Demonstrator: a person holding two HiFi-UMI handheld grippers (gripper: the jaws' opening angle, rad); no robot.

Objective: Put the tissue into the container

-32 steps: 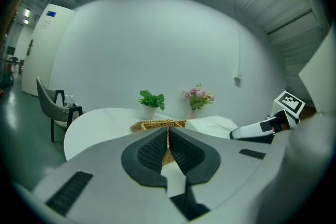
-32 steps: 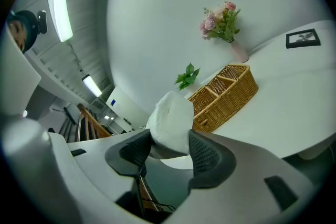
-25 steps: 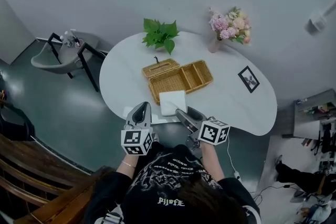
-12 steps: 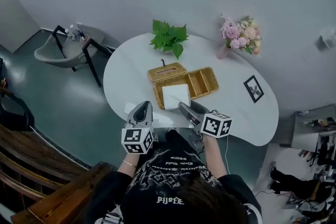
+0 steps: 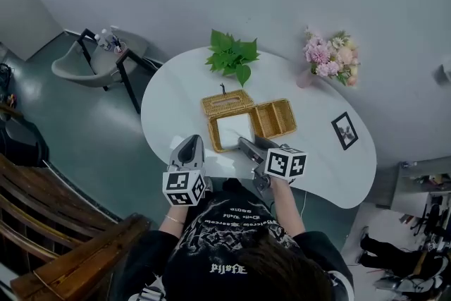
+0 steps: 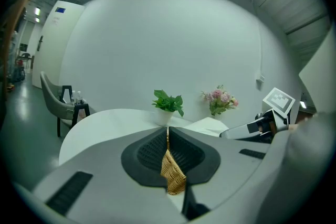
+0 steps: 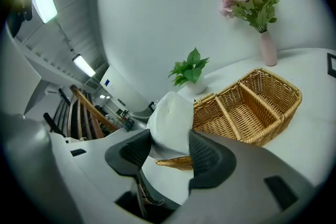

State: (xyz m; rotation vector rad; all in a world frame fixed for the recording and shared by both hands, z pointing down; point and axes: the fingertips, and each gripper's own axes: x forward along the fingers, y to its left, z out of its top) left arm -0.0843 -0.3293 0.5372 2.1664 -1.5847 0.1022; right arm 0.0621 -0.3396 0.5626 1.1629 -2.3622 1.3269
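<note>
A white tissue pack [image 5: 234, 129] hangs over the left compartment of the wicker container [image 5: 276, 118] on the white table [image 5: 317, 158]. My right gripper [image 5: 244, 144] is shut on the pack's near end. In the right gripper view the tissue pack [image 7: 170, 122] sits squeezed between the pads, with the wicker container [image 7: 251, 107] just beyond. The woven lid [image 5: 224, 101] lies behind the container. My left gripper [image 5: 189, 146] hovers at the table's near edge, shut and holding nothing. Through the left gripper [image 6: 168, 135] a strip of wicker shows below the tips.
A potted green plant [image 5: 232, 56] stands at the table's far edge and a vase of pink flowers [image 5: 330, 60] at the far right. A small picture frame [image 5: 345, 131] lies right of the container. A grey chair [image 5: 90, 68] stands left of the table.
The right gripper has carried the tissue pack forward from the table's near edge to over the container's left compartment. The left gripper has stayed put, still shut.
</note>
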